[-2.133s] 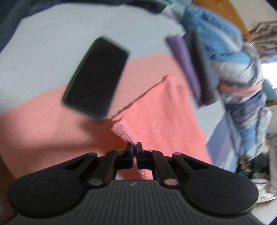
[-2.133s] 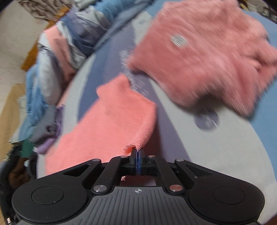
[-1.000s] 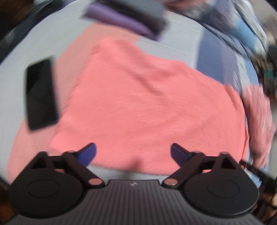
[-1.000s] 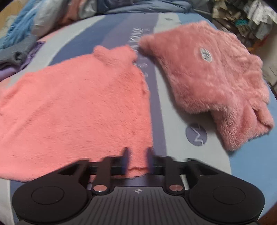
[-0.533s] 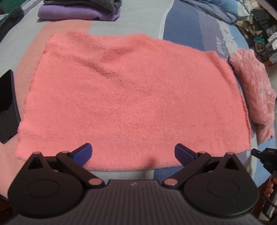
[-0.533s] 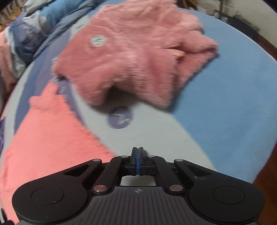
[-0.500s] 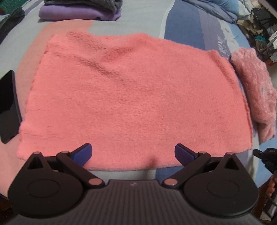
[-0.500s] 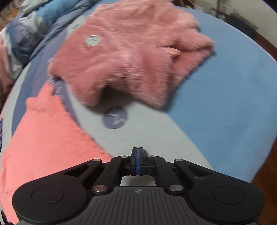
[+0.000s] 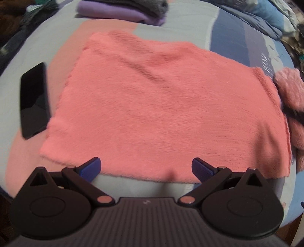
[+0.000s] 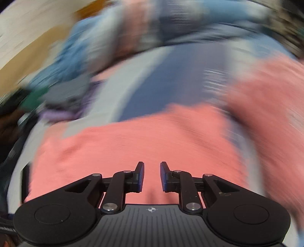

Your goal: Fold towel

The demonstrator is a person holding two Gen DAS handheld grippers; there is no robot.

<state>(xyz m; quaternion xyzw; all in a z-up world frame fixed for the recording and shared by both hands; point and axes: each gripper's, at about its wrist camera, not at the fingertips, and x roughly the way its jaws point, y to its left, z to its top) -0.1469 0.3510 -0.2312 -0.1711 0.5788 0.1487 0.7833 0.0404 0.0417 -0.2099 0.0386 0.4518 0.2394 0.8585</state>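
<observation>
A salmon-pink towel point(image 9: 157, 106) lies spread flat on the bed. In the left wrist view my left gripper point(image 9: 146, 168) hangs wide open just short of the towel's near edge, with nothing between its fingers. The right wrist view is heavily blurred by motion. There the same towel point(image 10: 133, 144) fills the lower middle, and my right gripper point(image 10: 152, 175) hovers above it, partly open and empty.
A black phone point(image 9: 33, 99) lies just left of the towel. A fluffy pink garment point(image 9: 290, 98) touches the towel's right edge. Folded purple and grey clothes point(image 9: 121, 9) sit at the far side. Heaped blue bedding point(image 10: 79, 47) lies beyond.
The right gripper, shut half a second ago and facing the fluffy garment, has swung left over the towel and opened partway. The left gripper stays open and has shifted slightly to the right.
</observation>
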